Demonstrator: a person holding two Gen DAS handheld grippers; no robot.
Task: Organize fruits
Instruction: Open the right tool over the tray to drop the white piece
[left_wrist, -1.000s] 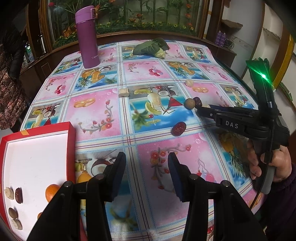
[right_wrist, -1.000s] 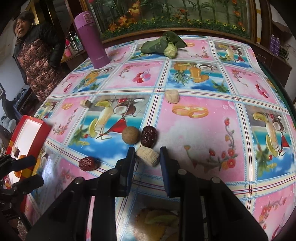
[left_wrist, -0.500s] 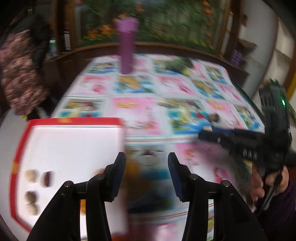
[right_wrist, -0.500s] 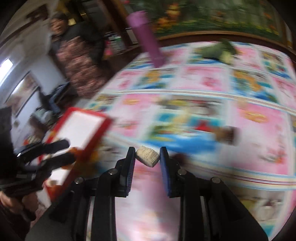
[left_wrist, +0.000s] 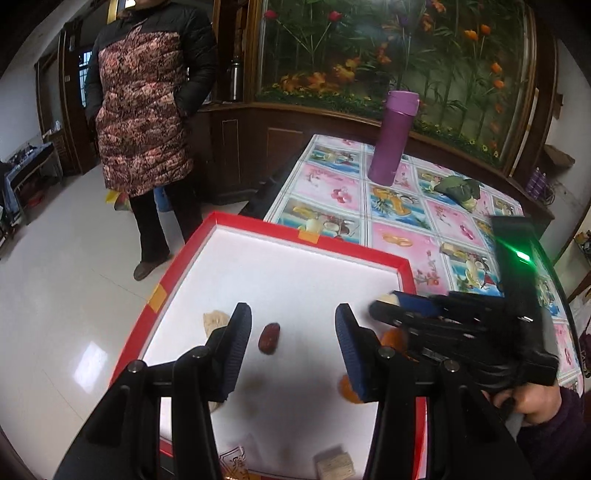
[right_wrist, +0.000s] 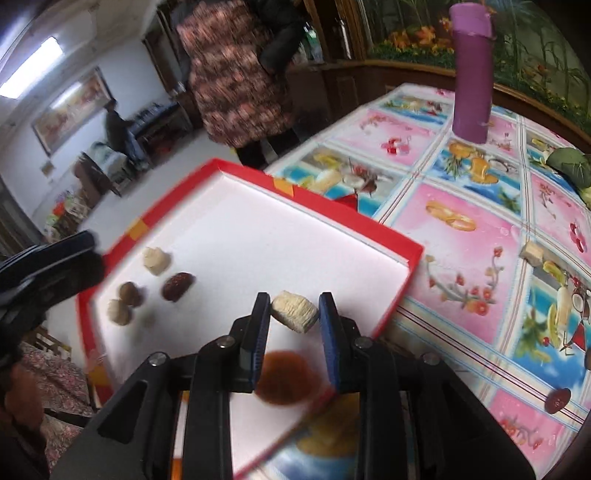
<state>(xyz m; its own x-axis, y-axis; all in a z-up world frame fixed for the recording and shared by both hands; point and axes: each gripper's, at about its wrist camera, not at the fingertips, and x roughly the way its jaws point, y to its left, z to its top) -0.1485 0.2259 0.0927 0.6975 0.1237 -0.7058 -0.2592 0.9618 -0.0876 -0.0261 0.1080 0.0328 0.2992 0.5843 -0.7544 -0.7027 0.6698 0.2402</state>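
A red-rimmed white tray (left_wrist: 295, 236) (right_wrist: 236, 236) lies at the table's left end. My right gripper (right_wrist: 294, 318) is shut on a pale ribbed fruit piece (right_wrist: 295, 311) and holds it above the tray's right part; it shows in the left wrist view (left_wrist: 388, 301) too. My left gripper (left_wrist: 293, 325) is open and empty above the tray. In the tray lie a red date (left_wrist: 269, 338) (right_wrist: 178, 285), pale pieces (right_wrist: 156, 260), a brown round fruit (right_wrist: 130, 293) and an orange fruit (right_wrist: 284, 376).
A purple flask (left_wrist: 394, 137) and a green leafy vegetable (left_wrist: 458, 189) stand on the far table. A loose pale piece (right_wrist: 532, 254) and a date (right_wrist: 557, 400) lie on the fruit-pattern cloth. A person in a patterned coat (left_wrist: 144, 122) stands left of the table.
Both grippers swung left from the table's middle to above the tray. The right gripper carried the pale piece along. The left stayed open.
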